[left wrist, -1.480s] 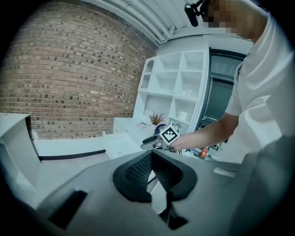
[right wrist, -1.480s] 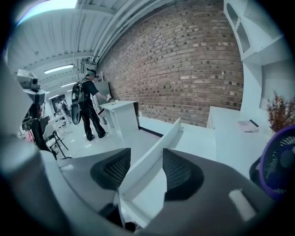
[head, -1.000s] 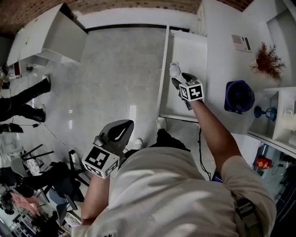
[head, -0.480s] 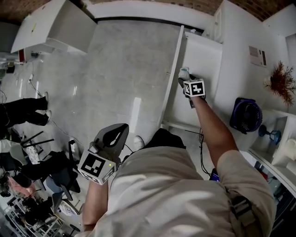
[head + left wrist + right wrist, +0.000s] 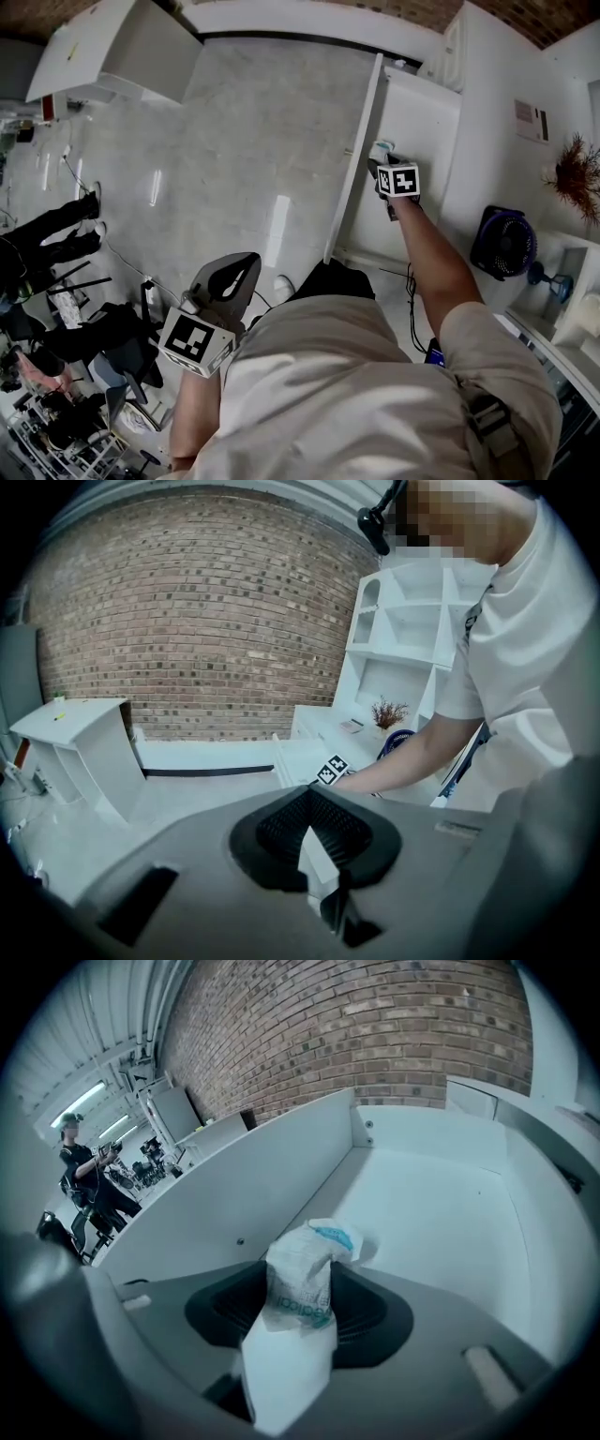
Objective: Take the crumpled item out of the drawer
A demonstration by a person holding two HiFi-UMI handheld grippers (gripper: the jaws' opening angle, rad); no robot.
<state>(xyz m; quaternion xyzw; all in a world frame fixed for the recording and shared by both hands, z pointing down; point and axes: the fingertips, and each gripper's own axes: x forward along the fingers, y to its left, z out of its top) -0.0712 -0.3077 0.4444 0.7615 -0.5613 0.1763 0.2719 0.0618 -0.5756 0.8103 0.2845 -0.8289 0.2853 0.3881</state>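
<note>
Upper right of the head view, above glossy grey marbled floor (image 5: 234,141), the smooth white drawer (image 5: 424,117) is standing open against a rough brick wall (image 5: 394,1016). The right gripper (image 5: 382,161) is closing its jaws on the crumpled packet (image 5: 305,1274) inside. At lower left the left gripper (image 5: 242,267) is hanging with its jaws together, holding nothing. The drawer is sitting further right in the frame than a second ago.

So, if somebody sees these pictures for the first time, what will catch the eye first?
First, the crumpled white packet with teal print, standing between the jaws of the right gripper, which are closing on it above the open white drawer. Then the red brick wall behind the drawer. The left gripper hangs low over the grey floor, jaws together and empty.
</note>
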